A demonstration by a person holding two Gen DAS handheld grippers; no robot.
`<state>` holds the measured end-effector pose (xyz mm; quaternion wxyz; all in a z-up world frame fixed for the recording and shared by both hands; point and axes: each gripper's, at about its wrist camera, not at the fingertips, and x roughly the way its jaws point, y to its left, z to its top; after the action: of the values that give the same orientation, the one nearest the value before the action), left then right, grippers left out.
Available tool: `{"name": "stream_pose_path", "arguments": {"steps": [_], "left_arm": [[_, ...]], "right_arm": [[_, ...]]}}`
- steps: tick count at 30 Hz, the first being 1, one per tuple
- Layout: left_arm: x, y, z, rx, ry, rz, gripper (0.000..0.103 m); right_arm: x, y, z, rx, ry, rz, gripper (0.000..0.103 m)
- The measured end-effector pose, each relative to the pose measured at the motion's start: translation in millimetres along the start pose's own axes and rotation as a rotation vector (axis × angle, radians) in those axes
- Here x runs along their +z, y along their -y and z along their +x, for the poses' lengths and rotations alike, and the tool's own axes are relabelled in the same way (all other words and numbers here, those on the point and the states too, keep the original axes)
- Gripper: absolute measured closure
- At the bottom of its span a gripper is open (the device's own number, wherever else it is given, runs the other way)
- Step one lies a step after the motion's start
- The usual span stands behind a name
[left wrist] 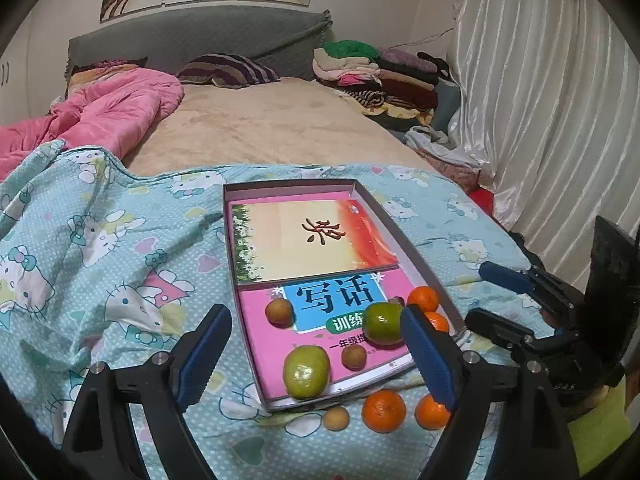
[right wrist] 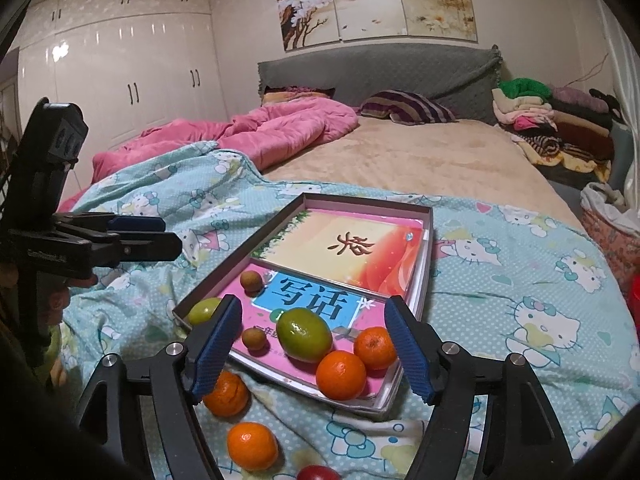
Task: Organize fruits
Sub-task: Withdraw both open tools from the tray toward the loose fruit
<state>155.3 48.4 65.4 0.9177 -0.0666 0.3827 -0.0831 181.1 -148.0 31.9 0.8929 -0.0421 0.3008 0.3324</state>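
Observation:
A shallow box (left wrist: 362, 196) (right wrist: 430, 236) lined with booklets lies on the Hello Kitty blanket. In it lie two green fruits (left wrist: 306, 372) (left wrist: 382, 322) (right wrist: 304, 334), two oranges (right wrist: 340, 374) (right wrist: 374, 348) and two small brown fruits (left wrist: 279, 311) (left wrist: 353, 356). On the blanket by the box's near edge lie two oranges (left wrist: 383, 410) (left wrist: 430, 411) (right wrist: 252, 445) and a small yellow-brown fruit (left wrist: 335, 418). A red fruit (right wrist: 318, 473) shows at the bottom edge of the right wrist view. My left gripper (left wrist: 316, 354) is open and empty above the box's near end. My right gripper (right wrist: 314, 346) is open and empty over the box's near corner.
The blue blanket (left wrist: 100, 240) covers the bed's near end, with a pink quilt (left wrist: 108, 108) and tan bedspread (left wrist: 272, 124) beyond. Folded clothes (left wrist: 372, 76) pile at the far right by the curtain (left wrist: 540, 100). Wardrobes (right wrist: 120, 68) stand at left.

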Motion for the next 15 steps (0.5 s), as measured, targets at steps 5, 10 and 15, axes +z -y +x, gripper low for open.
{"name": "stream_pose_path", "arguments": {"steps": [5, 10, 15], "left_arm": [[-2, 6, -2, 0.007, 0.002, 0.019, 0.016], [-12, 6, -4, 0.005, -0.001, -0.002, 0.016], [-24, 7, -4, -0.002, -0.016, -0.006, 0.016]], "right_arm": [[-2, -4, -3, -0.011, 0.0, -0.01, 0.027], [-4, -10, -8, -0.01, 0.003, -0.024, 0.027], [-8, -17, -10, -0.006, 0.0, -0.04, 0.027]]}}
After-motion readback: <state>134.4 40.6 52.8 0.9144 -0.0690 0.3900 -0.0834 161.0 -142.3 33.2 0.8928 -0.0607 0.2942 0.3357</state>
